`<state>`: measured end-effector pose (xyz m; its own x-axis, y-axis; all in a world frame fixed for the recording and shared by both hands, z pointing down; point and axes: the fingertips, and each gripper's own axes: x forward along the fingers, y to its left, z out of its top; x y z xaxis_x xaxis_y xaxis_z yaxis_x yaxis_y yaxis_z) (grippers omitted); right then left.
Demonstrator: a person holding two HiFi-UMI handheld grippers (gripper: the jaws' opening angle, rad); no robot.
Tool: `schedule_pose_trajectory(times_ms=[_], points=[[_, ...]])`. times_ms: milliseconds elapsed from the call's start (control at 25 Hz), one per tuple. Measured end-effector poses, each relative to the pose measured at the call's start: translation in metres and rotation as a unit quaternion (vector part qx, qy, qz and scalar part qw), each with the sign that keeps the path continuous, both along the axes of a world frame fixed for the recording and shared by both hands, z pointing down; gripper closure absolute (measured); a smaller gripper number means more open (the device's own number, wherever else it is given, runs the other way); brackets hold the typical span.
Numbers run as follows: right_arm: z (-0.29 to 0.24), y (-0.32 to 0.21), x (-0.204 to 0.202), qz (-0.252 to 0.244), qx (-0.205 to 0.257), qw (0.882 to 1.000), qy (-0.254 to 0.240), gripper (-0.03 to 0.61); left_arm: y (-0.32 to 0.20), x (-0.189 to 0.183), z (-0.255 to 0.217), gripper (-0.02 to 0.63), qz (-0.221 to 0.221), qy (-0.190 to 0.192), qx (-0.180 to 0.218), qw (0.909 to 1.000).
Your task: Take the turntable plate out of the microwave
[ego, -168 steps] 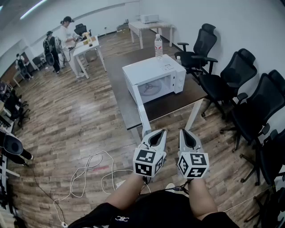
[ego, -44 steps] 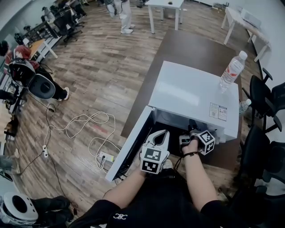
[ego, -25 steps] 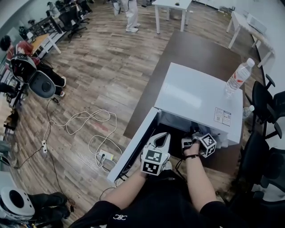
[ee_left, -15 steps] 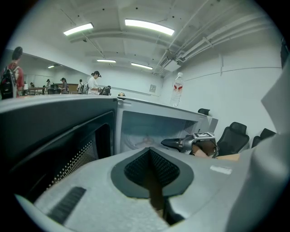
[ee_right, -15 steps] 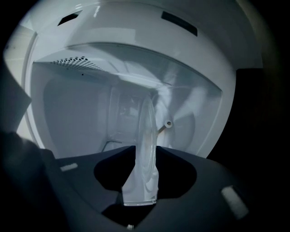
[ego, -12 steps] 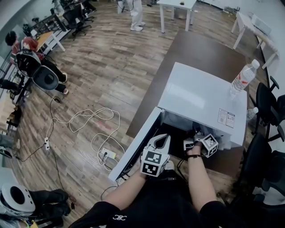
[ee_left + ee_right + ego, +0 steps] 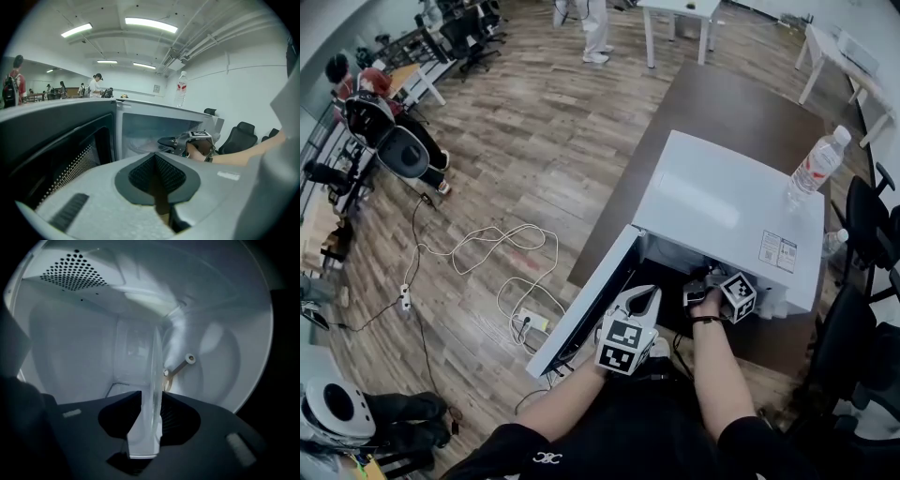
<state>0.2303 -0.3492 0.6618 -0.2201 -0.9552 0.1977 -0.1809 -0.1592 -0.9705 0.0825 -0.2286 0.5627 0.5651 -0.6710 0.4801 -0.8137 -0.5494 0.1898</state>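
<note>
Though the microwave door stands open and the right gripper has just been closing its fingers onto the plate, gripping its rim, the plate is inside the cavity; drawing it out remains; the left gripper is closed, empty.

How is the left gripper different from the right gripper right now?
The right gripper reaches inside the open microwave; the left gripper is outside, by the door. The right gripper's jaws have just been closing and pinch the edge of the glass turntable plate; the left gripper's jaws are together with nothing between them. Both carry a cube with square markers.
</note>
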Motion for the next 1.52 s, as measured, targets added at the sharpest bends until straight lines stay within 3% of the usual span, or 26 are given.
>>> schedule_pose_trajectory(times_ms=[120, 200, 800, 1120, 1520], points=[[0.006, -0.005, -0.001, 0.005, -0.013, 1.0, -0.004, 0.491, 0.0, 0.0, -0.003, 0.606, 0.002, -0.009, 0.005, 0.9999], [0.007, -0.006, -0.003, 0.003, -0.02, 1.0, -0.01, 0.546, -0.001, -0.002, -0.002, 0.606, -0.002, -0.013, 0.005, 0.9999], [0.002, 0.005, -0.003, -0.012, 0.021, 0.999, -0.045, 0.54, 0.002, -0.002, -0.011, 0.606, -0.001, -0.021, 0.018, 0.9996], [-0.034, 0.024, -0.012, -0.02, 0.074, 0.99, -0.116, 0.54, 0.002, -0.003, -0.024, 0.606, -0.004, -0.012, 0.039, 0.9991], [-0.069, 0.079, -0.022, -0.071, 0.089, 0.988, -0.107, 0.54, 0.003, -0.006, -0.042, 0.606, -0.014, 0.008, 0.066, 0.9977]])
